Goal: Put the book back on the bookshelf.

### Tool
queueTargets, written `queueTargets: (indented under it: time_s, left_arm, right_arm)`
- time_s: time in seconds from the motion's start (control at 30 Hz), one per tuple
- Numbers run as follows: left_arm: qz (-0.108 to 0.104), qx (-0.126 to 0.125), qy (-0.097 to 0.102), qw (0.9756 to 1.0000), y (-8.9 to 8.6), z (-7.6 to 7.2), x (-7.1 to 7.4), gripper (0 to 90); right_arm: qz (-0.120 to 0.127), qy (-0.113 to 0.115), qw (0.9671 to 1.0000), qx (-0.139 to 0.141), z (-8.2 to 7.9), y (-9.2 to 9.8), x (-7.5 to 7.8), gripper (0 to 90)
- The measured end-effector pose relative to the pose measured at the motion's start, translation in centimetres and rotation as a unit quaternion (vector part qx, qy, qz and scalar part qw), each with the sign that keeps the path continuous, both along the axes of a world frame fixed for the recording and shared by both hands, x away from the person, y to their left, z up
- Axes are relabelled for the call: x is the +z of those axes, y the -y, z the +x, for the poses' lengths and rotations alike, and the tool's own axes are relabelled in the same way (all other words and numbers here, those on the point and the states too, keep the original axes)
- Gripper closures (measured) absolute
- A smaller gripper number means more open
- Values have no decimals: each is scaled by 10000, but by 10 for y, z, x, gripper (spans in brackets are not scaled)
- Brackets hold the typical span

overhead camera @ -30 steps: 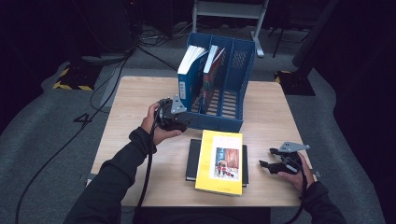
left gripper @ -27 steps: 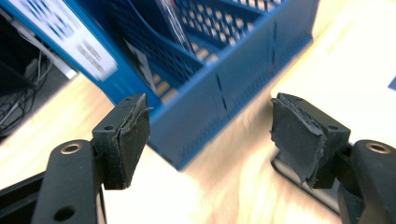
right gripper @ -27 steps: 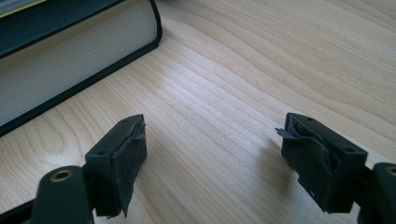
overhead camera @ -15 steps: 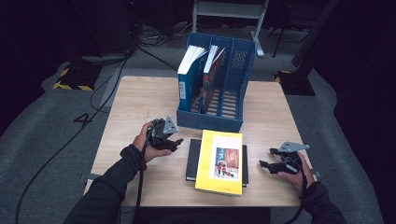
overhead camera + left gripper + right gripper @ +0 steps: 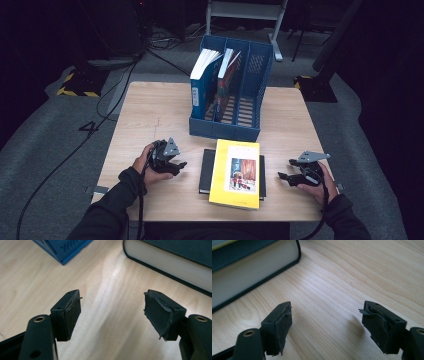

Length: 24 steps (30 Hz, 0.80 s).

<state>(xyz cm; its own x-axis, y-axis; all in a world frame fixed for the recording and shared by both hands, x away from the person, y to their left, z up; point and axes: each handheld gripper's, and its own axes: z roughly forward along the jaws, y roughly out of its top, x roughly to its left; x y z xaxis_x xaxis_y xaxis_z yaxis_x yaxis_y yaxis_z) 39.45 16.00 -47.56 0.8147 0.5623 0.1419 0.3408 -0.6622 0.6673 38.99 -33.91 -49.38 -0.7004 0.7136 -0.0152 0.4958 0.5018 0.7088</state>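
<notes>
left gripper (image 5: 181, 165): jaws wide apart, nothing between them
right gripper (image 5: 283, 176): jaws apart, just closing slightly, nothing between
yellow book (image 5: 236, 173): lies flat on dark book (image 5: 205, 172)

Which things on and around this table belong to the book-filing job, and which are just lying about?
In the job:
yellow book
dark book beneath it
blue file rack
two books standing in the rack
left gripper
right gripper

Lying about:
floor cables
grey metal stand
</notes>
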Motion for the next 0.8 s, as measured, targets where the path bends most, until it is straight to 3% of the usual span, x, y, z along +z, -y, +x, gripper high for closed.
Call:
queueTargets:
  time_s: [0.07, 0.13, 0.17, 0.2, 0.4, 0.5, 0.63, 0.8]
  left_arm:
    - [35, -85, -69, 9999, 0, -6, -4, 298]
    - [231, -86, -75, 9997, 1, -13, -9, 303]
    - [231, -86, -75, 9997, 1, -13, -9, 300]
    - [284, -153, -110, 9994, 2, -19, -12, 305]
    - [44, -288, -286, 9992, 1, -32, -15, 278]
    - [83, -309, -287, 9991, 2, -35, -16, 269]
    - [-24, -396, -411, 9984, 2, -40, -18, 254]
    - [-224, -606, -690, 9955, 6, -42, -22, 215]
  right_arm:
    - [120, 2, 9999, 4, -2, -2, 7, 249]
    - [337, -57, 9994, 32, -5, -5, 18, 249]
    - [337, -57, 9994, 32, -5, -5, 18, 249]
    - [334, -69, 9994, 70, -8, -9, 27, 255]
    - [371, 11, 9989, 278, -16, -22, 47, 257]
    - [374, 65, 9989, 287, -18, -24, 52, 258]
    - [474, 97, 9976, 489, -26, -34, 62, 265]
    - [376, 130, 9959, 817, -35, -47, 68, 265]
